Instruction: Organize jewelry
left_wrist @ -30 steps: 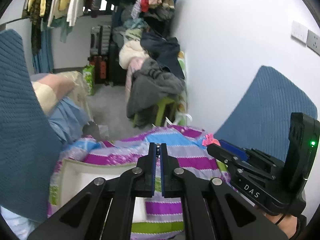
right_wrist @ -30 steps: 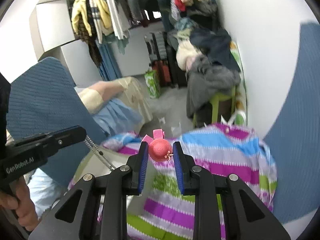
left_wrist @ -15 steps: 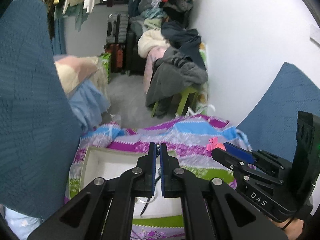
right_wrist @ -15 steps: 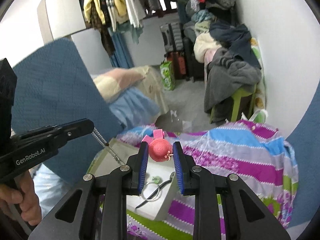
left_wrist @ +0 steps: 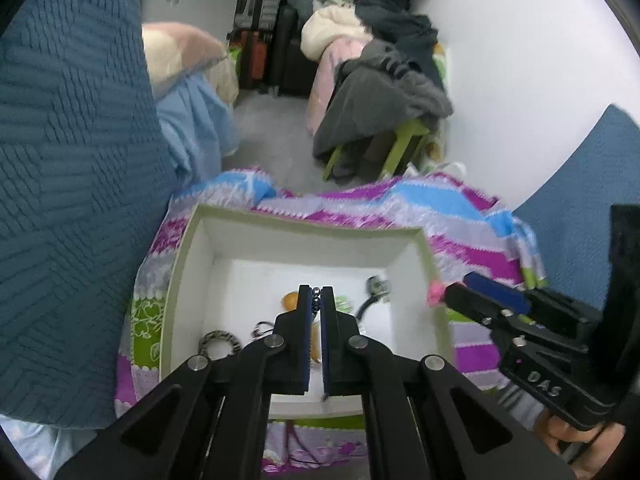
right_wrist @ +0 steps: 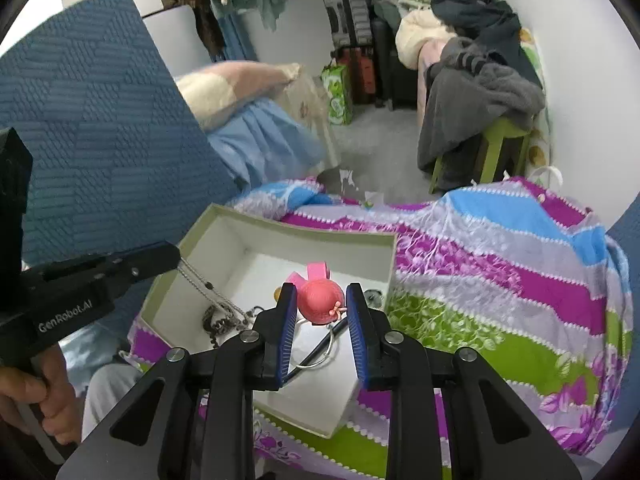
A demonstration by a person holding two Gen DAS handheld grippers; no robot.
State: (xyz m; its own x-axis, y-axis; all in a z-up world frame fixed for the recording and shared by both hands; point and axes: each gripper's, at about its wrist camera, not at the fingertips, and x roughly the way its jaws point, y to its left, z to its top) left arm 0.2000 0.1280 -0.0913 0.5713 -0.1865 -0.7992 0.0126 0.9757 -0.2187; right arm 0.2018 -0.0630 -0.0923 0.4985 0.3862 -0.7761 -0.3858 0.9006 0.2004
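Your left gripper pinches a beaded metal chain that dangles into the white cardboard box. Your right gripper, angled down over the box, clamps a round pink hair clip.

Both grippers have been brought down over the white box. The left gripper has been lowered until the beaded chain trails onto the box floor among the jewelry. The right gripper has been carried from above the striped cloth until the pink hat clip is over the box interior.
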